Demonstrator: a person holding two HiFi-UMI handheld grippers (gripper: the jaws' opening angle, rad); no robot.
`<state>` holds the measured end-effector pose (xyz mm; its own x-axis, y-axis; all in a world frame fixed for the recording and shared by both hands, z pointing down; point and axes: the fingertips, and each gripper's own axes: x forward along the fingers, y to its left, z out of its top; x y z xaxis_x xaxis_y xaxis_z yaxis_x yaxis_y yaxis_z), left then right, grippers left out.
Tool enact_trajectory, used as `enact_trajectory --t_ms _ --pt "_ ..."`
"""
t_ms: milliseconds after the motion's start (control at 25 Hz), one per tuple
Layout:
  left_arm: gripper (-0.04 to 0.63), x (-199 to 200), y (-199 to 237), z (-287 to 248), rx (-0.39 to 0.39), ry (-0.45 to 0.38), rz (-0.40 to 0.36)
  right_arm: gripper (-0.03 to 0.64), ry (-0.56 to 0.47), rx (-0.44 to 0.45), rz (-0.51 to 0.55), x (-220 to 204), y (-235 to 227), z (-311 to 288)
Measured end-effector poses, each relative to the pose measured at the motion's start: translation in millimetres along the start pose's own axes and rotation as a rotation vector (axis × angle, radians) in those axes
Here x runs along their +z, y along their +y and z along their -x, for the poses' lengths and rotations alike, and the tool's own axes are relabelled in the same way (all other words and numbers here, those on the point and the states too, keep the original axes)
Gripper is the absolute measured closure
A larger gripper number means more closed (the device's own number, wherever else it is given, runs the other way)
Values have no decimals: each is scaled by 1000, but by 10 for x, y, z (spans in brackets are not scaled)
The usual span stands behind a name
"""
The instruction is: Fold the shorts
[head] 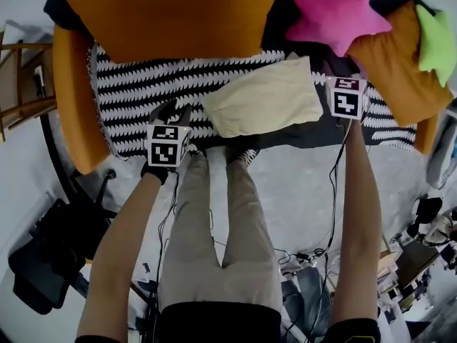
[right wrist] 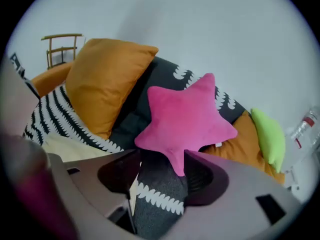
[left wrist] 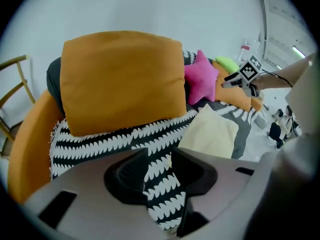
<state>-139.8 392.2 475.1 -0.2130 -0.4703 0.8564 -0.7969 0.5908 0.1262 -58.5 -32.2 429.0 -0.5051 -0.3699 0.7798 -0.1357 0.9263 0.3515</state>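
Head view: high up, faces steeply down past the person's legs (head: 214,227) onto the sofa (head: 71,113) seat, mid distance. Left tool (left wrist: 160,170) view: low and close over the striped blanket (left wrist: 100,144), faces the orange cushion (left wrist: 120,79); right tool (left wrist: 229,80) shows far right. Right tool view: close, faces the pink star pillow (right wrist: 185,119) and sofa back. All three share cushion, star, blanket.

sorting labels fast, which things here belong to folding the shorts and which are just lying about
Job in hand: pale yellow shorts; left tool; right tool, both open, empty.
Lying about: orange cushion; pink star pillow; green pillow; black-and-white throw.
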Motion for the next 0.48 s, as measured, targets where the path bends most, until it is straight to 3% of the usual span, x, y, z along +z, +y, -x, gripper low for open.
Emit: enact_trajectory --t_ms 120,320,480 --pt "440 -88 -54 56 -30 33 -76 360 10 21 -77 -376 -23 300" --pt "445 -437 -310 143 -122 95 -237 374 154 79 -312 -1592 349 863" --pt "497 -262 -488 60 -182 54 -381 380 274 48 -671 -2470 814 1424"
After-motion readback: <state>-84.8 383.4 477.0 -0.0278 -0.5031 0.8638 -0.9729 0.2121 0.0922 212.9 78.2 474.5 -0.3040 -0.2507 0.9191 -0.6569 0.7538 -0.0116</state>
